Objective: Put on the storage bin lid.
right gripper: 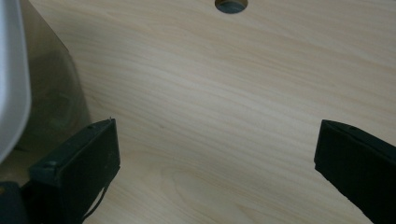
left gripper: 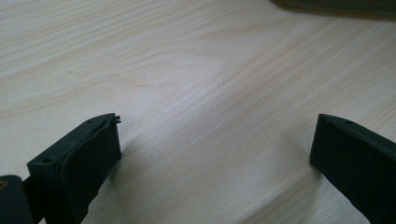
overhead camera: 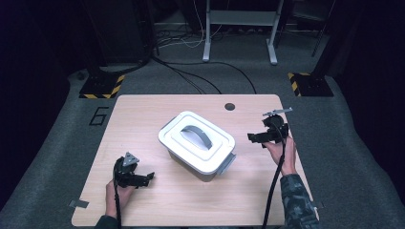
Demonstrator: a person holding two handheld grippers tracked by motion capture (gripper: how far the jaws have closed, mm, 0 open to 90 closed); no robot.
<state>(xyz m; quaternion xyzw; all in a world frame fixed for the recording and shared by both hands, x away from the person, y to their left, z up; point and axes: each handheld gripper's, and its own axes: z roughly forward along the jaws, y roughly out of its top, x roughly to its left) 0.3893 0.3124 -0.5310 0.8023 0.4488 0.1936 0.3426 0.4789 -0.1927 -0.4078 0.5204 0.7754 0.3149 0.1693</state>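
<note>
A translucent storage box with a white lid and a grey handle sits in the middle of the wooden table. My left gripper rests low at the box's front left, jaws wide open over bare wood; the box's base edge peeks in at the top. My right gripper is held at the box's right side, open, pointing toward it. In the right gripper view the box wall and white lid rim stand at the left.
A round cable hole is in the table near its far edge. Grey latches stick out from the box's ends. Carpet, cables, and black stands with yellow-striped bases lie beyond the table.
</note>
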